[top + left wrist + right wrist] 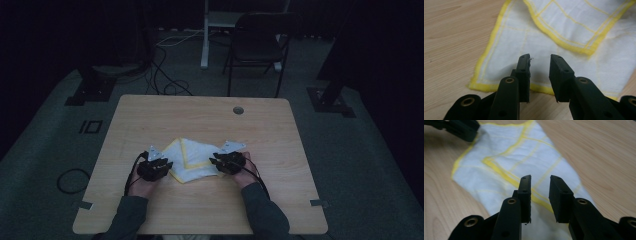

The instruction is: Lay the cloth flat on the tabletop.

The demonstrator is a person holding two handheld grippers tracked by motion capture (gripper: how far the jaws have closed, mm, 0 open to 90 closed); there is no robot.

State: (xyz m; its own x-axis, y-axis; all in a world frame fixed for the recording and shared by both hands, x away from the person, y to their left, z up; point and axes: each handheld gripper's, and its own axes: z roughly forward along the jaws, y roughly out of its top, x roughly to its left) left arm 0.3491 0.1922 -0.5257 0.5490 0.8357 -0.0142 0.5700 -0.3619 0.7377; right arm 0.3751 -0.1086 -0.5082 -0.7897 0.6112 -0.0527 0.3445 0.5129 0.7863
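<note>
Two black two-jaw grippers flank a white woven cloth with yellow hemmed edges and thin yellow grid lines [192,160], which lies partly folded on the light wooden tabletop [210,117], a little below the middle of the high view. The left gripper [161,166] sits at the cloth's left edge and the right gripper [220,161] at its right edge, so the two hands bracket the fabric from opposite sides, a placing that suits lifting or folding it by two edges at once. In the left gripper view the jaws stand apart with a clear gap, hovering over the lower yellow hem of the cloth [544,45]; nothing is pinched between them. In the right gripper view the jaws are likewise released, the cloth [519,162] spreading away toward the upper left of the frame, where the other gripper [461,128] rests at its far corner. One flap is already doubled over the rest, its yellow border running diagonally across the white field, which suggests a fold in progress.
</note>
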